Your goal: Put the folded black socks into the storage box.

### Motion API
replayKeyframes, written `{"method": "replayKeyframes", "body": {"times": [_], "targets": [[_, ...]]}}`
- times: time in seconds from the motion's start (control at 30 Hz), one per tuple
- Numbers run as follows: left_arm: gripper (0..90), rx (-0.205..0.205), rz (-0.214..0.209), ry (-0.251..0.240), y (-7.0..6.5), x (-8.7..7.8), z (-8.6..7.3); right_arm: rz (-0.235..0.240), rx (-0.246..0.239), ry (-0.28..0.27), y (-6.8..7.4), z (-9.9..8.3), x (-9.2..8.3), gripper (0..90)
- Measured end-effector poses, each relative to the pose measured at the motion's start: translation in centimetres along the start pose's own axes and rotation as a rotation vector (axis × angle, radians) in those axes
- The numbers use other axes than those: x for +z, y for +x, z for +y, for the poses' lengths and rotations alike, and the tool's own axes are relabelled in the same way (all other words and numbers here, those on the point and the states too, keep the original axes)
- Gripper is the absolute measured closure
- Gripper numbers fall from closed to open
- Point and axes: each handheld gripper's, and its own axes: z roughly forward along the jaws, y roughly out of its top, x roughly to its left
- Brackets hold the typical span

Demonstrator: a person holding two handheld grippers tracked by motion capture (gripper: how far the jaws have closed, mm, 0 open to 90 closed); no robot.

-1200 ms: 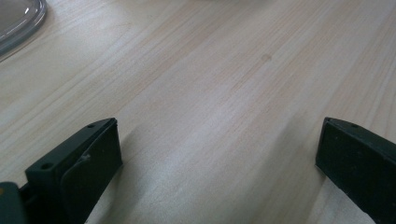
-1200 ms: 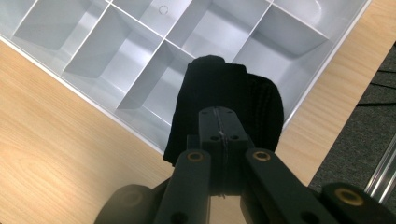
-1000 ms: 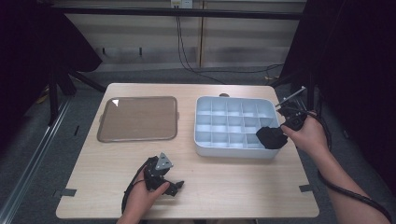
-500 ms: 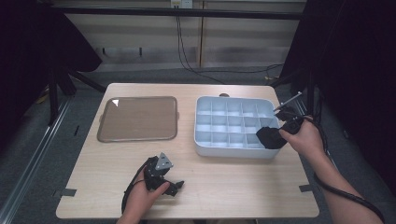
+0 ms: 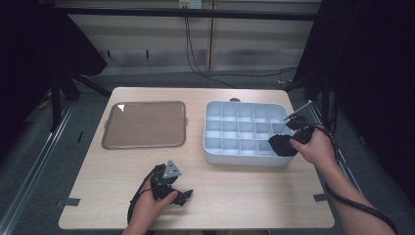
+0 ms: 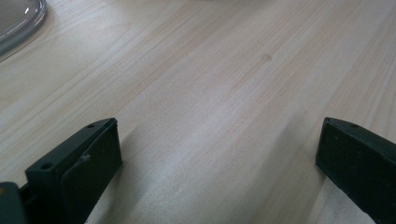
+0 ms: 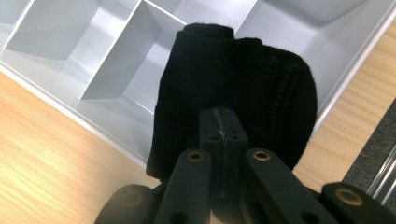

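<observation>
High view is looking down and forward over the whole table (image 5: 230, 196). Left gripper view is skimming bare tabletop close up. Right gripper view is facing the divided tray (image 7: 60, 42) near; tray shared with high view.

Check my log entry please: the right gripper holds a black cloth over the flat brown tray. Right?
Not quite. The right gripper does hold the black cloth, but over the divided grey organiser, at its near right corner, not the brown tray. The high view shows it.
</observation>
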Motion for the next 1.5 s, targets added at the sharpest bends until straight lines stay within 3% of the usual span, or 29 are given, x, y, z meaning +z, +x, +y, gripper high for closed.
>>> {"method": "replayKeyframes", "body": {"times": [0.67,0.83,0.97,1.07,1.17,1.23,1.5], "targets": [[0.0,0.000,0.000,0.000,0.0,0.0,0.0,-0.005,0.001,-0.002,-0.1,-0.4,1.1,90.0],[0.0,0.001,0.000,0.000,0.0,0.0,0.0,-0.026,-0.005,0.001,0.1,-0.6,1.5,90.0],[0.0,0.000,0.000,0.000,0.0,0.0,0.0,-0.012,0.005,0.000,-0.1,-1.0,2.0,90.0],[0.0,0.004,0.005,0.000,0.0,0.0,0.0,-0.016,0.002,0.017,-0.1,-1.1,2.5,90.0],[0.0,0.003,0.005,-0.006,0.0,0.1,0.0,-0.013,-0.011,0.050,0.2,-1.6,4.1,90.0],[0.0,0.003,0.005,-0.006,0.0,0.1,0.0,-0.035,-0.017,0.057,0.5,-1.5,4.2,90.0],[0.0,0.002,0.007,-0.002,0.0,0.1,0.1,-0.027,-0.021,0.047,0.2,-1.5,4.2,90.0]]}}
